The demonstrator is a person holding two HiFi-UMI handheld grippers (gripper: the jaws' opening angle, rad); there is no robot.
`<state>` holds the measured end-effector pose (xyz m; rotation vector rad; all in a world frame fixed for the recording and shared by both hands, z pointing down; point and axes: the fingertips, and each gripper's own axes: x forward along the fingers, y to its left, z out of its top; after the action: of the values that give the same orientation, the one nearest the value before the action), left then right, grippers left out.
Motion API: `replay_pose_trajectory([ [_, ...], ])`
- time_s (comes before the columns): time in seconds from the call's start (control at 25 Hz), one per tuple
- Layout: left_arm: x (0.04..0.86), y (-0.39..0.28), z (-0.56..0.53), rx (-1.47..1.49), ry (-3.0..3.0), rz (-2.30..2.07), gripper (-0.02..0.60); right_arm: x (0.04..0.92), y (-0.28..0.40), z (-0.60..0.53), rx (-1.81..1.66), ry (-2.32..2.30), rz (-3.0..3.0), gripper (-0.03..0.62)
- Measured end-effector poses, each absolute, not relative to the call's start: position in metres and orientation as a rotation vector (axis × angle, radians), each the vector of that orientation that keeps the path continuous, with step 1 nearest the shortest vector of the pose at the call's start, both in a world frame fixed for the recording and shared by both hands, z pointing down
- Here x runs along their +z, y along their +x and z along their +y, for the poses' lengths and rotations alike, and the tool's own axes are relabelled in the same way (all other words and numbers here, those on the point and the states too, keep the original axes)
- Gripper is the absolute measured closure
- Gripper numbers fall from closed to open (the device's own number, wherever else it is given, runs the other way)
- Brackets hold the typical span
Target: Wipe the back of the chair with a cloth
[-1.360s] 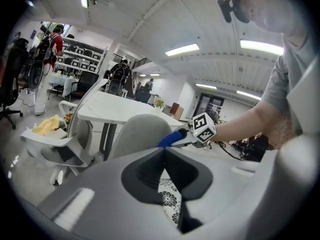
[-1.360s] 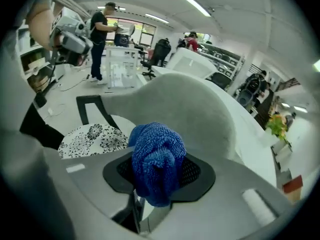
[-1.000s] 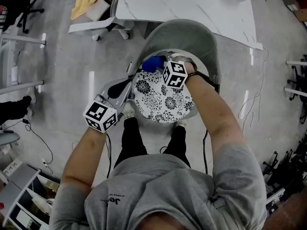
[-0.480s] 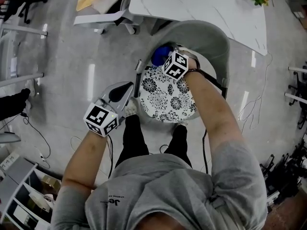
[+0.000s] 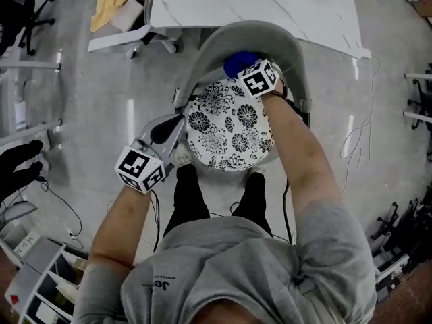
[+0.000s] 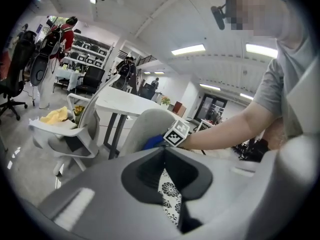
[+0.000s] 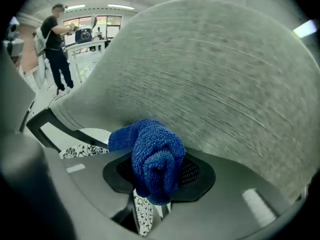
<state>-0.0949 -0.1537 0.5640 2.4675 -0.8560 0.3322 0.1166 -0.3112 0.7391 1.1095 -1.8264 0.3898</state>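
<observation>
A grey shell chair shows its curved back behind a round black-and-white floral seat cushion. My right gripper is shut on a bunched blue cloth, which it holds against the inner face of the chair back, a little left of its middle. In the right gripper view the blue cloth bulges out of the right gripper, with the grey chair back close behind. My left gripper hangs shut and empty beside the seat's left edge. The left gripper points towards the chair.
A white marble table stands just beyond the chair. A white office chair with a yellow cloth is at the far left. Cables lie on the grey floor. Shelving is at the lower left. People stand far off.
My right gripper has slid the blue cloth along the inside of the chair back, from its left side towards the middle. The left gripper has stayed beside the seat.
</observation>
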Motion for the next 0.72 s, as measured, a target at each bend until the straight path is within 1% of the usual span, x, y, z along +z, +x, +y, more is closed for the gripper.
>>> replay_pose_trajectory([
  [0.16,0.560,-0.072,-0.154,0.332,2.479,-0.827,0.523,0.733,0.172,-0.302,0.544,1.309,-1.752,0.457],
  [0.32,0.553,-0.047,-0.151,0.333,2.504,-0.791,0.523,0.726,0.212,-0.279,0.647,1.411,-1.687,0.457],
  [0.56,0.541,-0.015,-0.142,0.332,2.536,-0.741,0.523,0.701,0.262,-0.251,0.680,1.551,-1.607,0.459],
  [0.72,0.534,-0.005,-0.136,0.328,2.549,-0.728,0.523,0.688,0.281,-0.236,0.684,1.593,-1.596,0.459],
])
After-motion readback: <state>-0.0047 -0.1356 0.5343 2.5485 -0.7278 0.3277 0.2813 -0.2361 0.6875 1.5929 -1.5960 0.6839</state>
